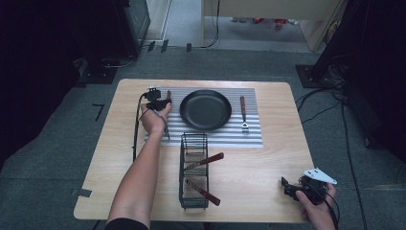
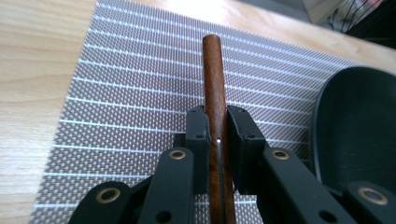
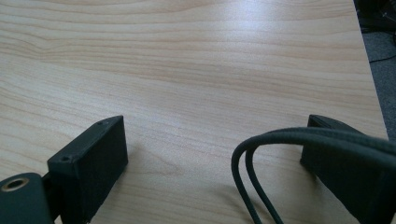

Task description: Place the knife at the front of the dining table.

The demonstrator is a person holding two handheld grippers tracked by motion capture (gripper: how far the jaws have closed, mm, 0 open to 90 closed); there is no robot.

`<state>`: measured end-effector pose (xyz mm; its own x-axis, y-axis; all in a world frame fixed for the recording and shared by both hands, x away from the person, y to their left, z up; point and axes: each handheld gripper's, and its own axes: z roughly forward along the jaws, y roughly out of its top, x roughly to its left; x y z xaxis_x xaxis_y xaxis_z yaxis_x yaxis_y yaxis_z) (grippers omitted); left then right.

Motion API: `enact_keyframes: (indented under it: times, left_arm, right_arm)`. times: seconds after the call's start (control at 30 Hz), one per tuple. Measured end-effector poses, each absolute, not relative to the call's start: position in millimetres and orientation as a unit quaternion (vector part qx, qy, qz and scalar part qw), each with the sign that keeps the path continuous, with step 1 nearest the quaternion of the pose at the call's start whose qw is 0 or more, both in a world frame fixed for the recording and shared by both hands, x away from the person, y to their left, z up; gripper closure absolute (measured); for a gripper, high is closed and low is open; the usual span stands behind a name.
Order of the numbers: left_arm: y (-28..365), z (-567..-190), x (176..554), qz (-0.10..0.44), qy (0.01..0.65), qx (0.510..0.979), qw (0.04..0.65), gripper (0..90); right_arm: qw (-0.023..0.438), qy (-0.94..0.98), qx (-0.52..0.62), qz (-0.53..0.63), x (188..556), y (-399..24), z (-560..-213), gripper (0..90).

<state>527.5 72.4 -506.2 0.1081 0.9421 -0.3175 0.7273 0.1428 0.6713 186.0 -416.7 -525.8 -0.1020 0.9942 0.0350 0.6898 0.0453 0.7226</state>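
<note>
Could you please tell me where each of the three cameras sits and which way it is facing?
High view: above the person's side, looking forward and down on the table; both forearms enter from below.
Left gripper view: on the left gripper, looking along its fingers shut on a wooden utensil handle over the striped mat.
Right gripper view: on the right gripper, looking at bare tabletop; fingers apart.
High and left gripper views share the black pan.

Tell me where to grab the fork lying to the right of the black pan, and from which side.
Grip the fork on its brown wooden handle, coming straight down from above with the jaws across it. It lies flat on the striped mat, tines toward the person, clear of the pan; the handle is its thickest, longest part.
</note>
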Motion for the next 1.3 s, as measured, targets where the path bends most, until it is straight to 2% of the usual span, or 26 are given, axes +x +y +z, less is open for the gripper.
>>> enact_keyframes:
  times: [0.23, 0.33, 0.37, 0.47, 0.6, 0.77, 0.9, 1.0, 1.07, 1.3]
  left_arm:
    - [71, -511, 529, 0.138, 0.649, 0.639, 0.388, 79.0]
    - [71, -511, 528, 0.148, 0.638, 0.647, 0.391, 75.6]
    - [71, -511, 528, 0.151, 0.639, 0.646, 0.389, 68.9]
    - [73, -512, 527, 0.154, 0.633, 0.648, 0.394, 67.4]
    - [79, -514, 525, 0.143, 0.631, 0.645, 0.406, 69.7]
    - [79, -512, 524, 0.157, 0.625, 0.654, 0.396, 62.7]
    - [72, -513, 522, 0.194, 0.607, 0.674, 0.374, 65.7]
    - [73, -512, 522, 0.184, 0.617, 0.669, 0.372, 76.1]
    - [78, -511, 523, 0.155, 0.634, 0.654, 0.382, 77.2]
    - [81, -510, 526, 0.149, 0.655, 0.632, 0.385, 77.3]
  right_arm:
    - [0.252, 0.678, 0.621, 0.304, 186, -417, -526, 6.7]
    - [0.251, 0.677, 0.622, 0.303, 186, -417, -526, 6.7]
    - [0.252, 0.678, 0.62, 0.304, 186, -417, -526, 6.7]
    - [0.251, 0.678, 0.621, 0.304, 186, -417, -526, 6.7]
    - [0.252, 0.678, 0.621, 0.303, 186, -417, -526, 6.7]
    - [0.252, 0.678, 0.621, 0.302, 186, -417, -526, 6.7]
    - [0.252, 0.678, 0.621, 0.302, 186, -417, -526, 6.7]
    - [0.252, 0.678, 0.621, 0.302, 186, -417, -526, 6.7]
    - [0.252, 0.678, 0.621, 0.303, 186, -417, -526, 6.7]
    - [0.252, 0.678, 0.621, 0.303, 186, -417, -526, 6.7]
